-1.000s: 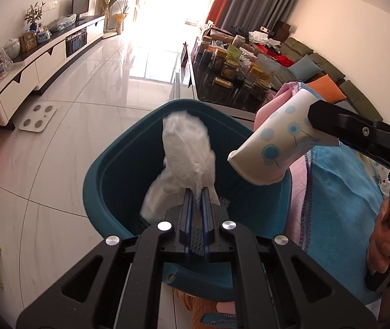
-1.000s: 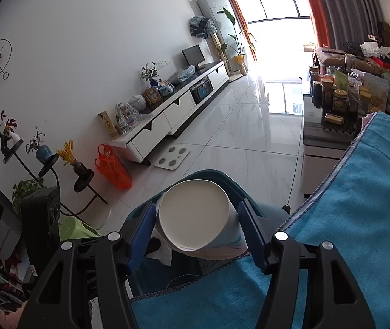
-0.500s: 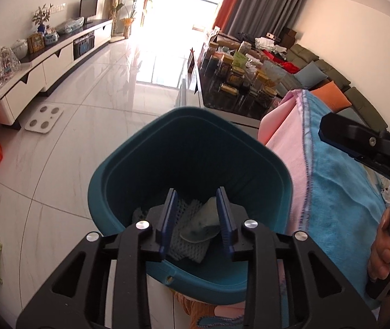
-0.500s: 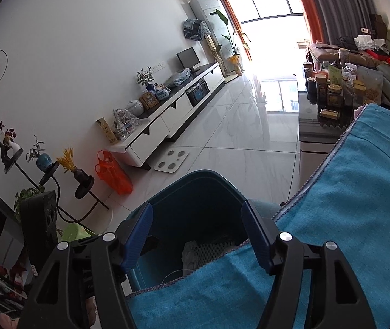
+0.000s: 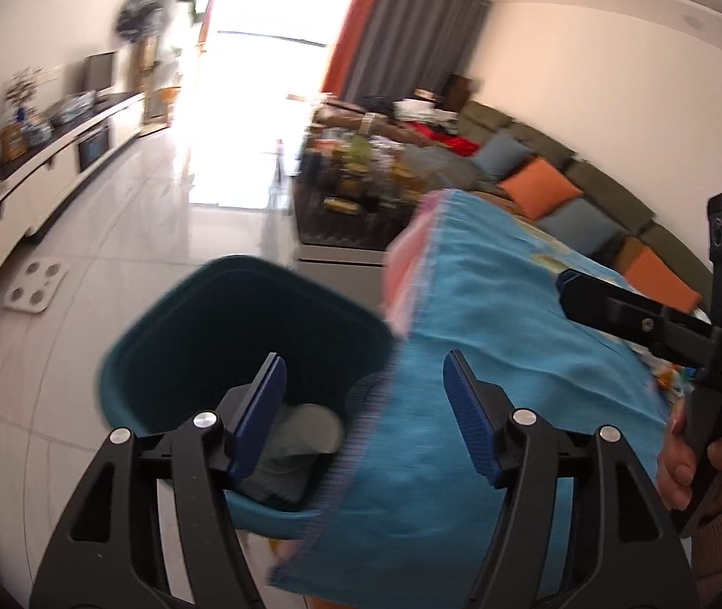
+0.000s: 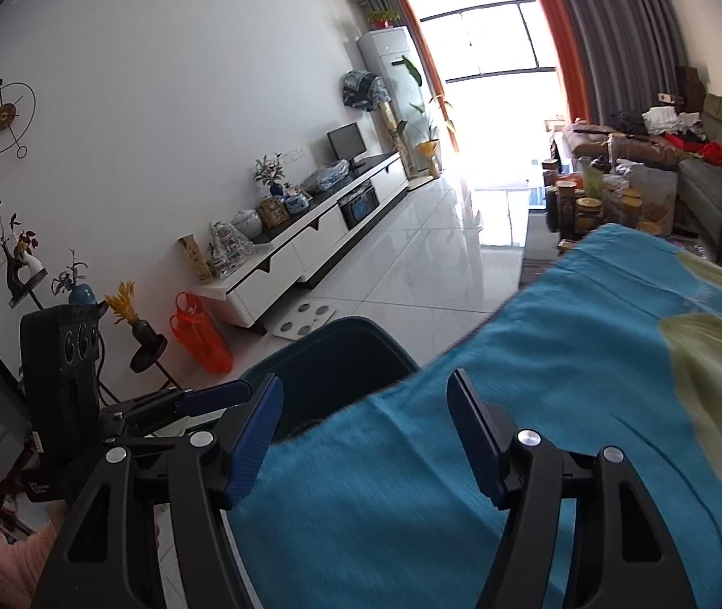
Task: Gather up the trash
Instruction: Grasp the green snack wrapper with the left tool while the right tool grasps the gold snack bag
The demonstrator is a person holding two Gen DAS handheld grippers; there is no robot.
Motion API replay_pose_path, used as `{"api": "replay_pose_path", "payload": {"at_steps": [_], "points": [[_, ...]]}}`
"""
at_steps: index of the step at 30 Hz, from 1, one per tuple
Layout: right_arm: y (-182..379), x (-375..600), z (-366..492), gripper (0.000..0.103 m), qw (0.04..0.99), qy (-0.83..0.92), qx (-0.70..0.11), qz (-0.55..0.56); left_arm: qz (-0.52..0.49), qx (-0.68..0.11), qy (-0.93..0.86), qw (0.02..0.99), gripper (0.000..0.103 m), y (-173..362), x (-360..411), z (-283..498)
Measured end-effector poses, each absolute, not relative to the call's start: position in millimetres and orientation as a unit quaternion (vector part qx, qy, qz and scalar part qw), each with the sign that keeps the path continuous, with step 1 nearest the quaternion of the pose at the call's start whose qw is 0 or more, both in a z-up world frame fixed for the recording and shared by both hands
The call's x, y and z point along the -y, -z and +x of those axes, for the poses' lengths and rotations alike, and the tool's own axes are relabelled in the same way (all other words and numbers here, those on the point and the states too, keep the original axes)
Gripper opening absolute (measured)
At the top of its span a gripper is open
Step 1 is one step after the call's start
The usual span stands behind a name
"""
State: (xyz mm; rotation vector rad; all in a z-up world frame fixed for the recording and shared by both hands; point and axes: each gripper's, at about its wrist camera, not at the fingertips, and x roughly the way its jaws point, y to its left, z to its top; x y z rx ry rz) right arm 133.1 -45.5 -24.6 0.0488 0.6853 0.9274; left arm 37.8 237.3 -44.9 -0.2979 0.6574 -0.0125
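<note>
1. Trash point(image 5: 305, 431) is lying in the teal bin point(image 5: 158, 340), just past our left gripper point(image 5: 363, 406) toward eleven o'clock.
2. We are opening the left jaws with nothing between them.
3. We are holding our right gripper point(image 6: 365, 426) wide and empty over the blue cloth point(image 6: 538, 380), the bin sitting at eleven o'clock.

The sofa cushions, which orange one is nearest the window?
The orange cushion between two blue ones; the other orange cushion sits further along, nearer the camera.
</note>
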Motion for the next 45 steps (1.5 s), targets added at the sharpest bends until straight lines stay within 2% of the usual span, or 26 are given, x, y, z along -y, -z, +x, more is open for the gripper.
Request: {"api": "replay_pose_path", "payload": {"at_steps": [21,33,40,45], "points": [[20,262,74,0.065,0.923,-0.24,-0.285,0.093,-0.071,-0.339,0.212,0.914,0.066,50,-49,60],[49,361,49,0.066,0.935,-0.109,-0.304,0.146,-0.006,-0.326,0.312,0.893,0.066,38,53,59],[77,390,40,0.066,0.92,-0.095,-0.333,0.186,0.008,-0.331,0.344,0.879,0.065,36,92,73],[87,395,40,0.066,0.908,-0.109,-0.341,0.218,0.03,-0.351,0.344,0.87,0.054,43,118,86]]}}
